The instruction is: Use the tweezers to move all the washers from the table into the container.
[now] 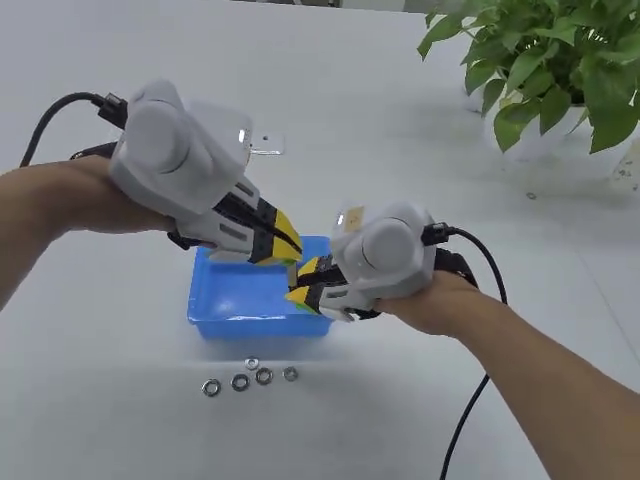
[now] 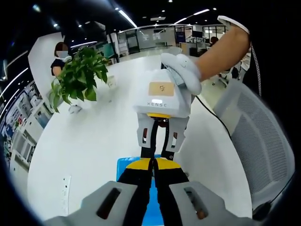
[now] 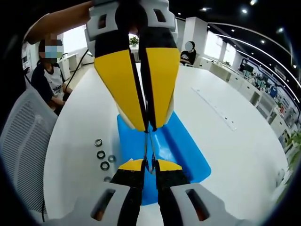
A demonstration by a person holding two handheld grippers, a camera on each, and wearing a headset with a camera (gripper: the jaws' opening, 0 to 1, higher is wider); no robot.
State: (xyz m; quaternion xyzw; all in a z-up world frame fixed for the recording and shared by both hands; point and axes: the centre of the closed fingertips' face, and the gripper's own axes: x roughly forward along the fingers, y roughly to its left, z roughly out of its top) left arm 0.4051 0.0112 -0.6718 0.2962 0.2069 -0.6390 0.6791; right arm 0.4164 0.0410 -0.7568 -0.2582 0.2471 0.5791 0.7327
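Left hand-held gripper (image 1: 289, 250) meets right hand-held gripper (image 1: 299, 289), both pinching tweezers (image 3: 148, 149)

Left gripper (image 1: 288, 248) and right gripper (image 1: 303, 284) — rounded grey-white shells, black-and-yellow jaws — trail black cables (image 1: 465, 412) (one at upper left, one at lower right).

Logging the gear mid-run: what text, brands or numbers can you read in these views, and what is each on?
"XENSE" (first letter unsure): small lettering on the white casing of the right gripper, seen in the left gripper view.
The tan square above that lettering: its mark is too blurred to read.
No readable print on the tweezers, blue container or washers.
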